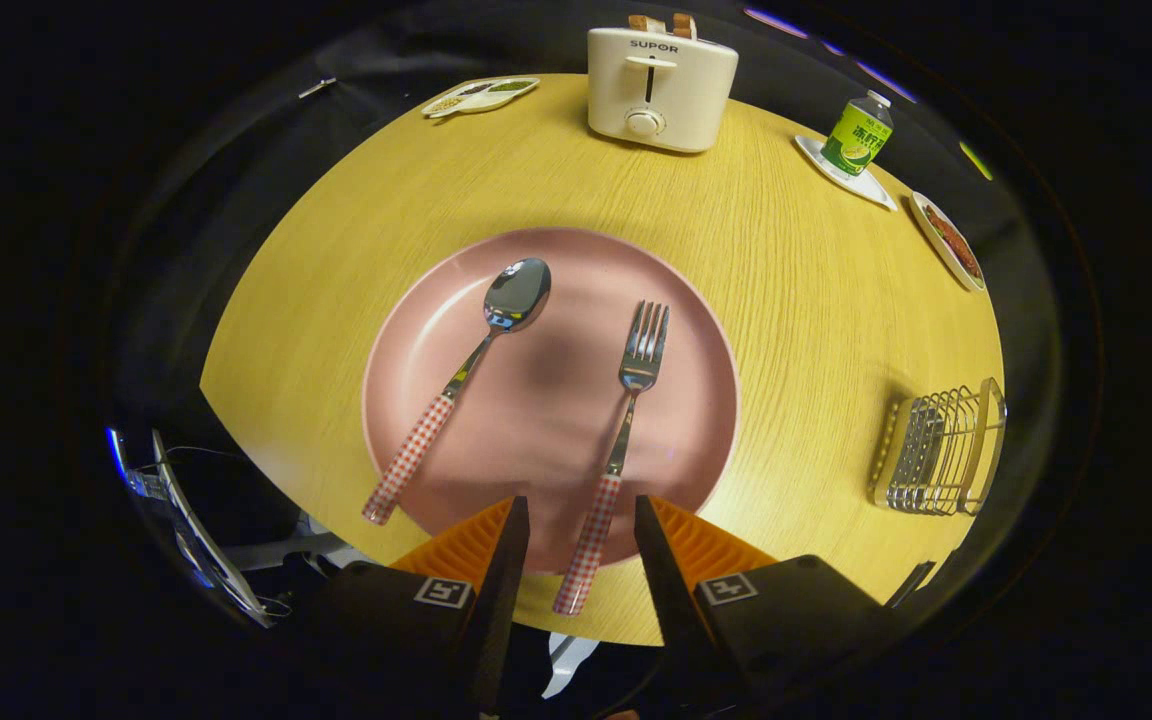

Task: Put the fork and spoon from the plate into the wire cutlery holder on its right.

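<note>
Round wooden table [796, 300] seen from above the gripper [581, 515]. At far left lay a small divided tray [479, 96]. On the left half of the pink plate [546, 440] rested the spoon [466, 370], bowl pointing far and its red-checked handle running near and leftward over the plate's rim. The fork [621, 440] lay on the right half, tines far, its checked handle passing over the near rim and between the two fingers [506, 560], which stood apart on either side of it without touching; the gripper was moderately wide and held nothing. At the far edge, beyond the plate, stood a white toaster [659, 88] with two slices of bread in its slots. Farther right sat a green can [858, 133] on a white saucer [871, 185], then a dish of food [951, 242]. The wire cutlery holder [941, 450] stood at the table's right edge, well apart from the plate.
</note>
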`<state>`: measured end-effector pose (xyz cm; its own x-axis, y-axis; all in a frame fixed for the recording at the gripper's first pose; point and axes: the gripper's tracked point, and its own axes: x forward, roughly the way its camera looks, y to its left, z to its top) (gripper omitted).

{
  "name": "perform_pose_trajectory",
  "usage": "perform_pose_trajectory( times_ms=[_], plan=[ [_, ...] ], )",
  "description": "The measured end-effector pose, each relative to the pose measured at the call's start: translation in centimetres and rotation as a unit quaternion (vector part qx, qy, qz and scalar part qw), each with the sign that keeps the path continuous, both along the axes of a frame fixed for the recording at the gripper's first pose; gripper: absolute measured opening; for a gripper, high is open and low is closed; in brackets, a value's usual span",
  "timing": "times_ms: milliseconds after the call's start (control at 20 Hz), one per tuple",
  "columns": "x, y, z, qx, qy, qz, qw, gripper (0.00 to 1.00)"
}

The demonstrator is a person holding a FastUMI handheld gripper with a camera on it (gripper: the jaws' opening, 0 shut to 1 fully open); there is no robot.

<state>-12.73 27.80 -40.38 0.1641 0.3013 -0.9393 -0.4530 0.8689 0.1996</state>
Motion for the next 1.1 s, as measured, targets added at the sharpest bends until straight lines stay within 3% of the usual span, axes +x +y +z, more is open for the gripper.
perform_pose_trajectory(
  times_ms=[100,150,400,700,1100],
  plan=[
    [-0.2,0.0,-0.7,-0.005,0.012,-0.014,1.000,0.49],
    [-0.1,0.0,-1.0,-0.009,0.017,-0.018,1.000,0.48],
    [0.3,-0.3,-1.5,-0.015,0.043,-0.032,0.998,0.14],
    [0.8,-0.5,0.8,0.036,0.045,-0.042,0.997,0.12],
    [0.8,-5.0,7.7,0.079,-0.019,0.002,0.997,0.12]
  ],
)
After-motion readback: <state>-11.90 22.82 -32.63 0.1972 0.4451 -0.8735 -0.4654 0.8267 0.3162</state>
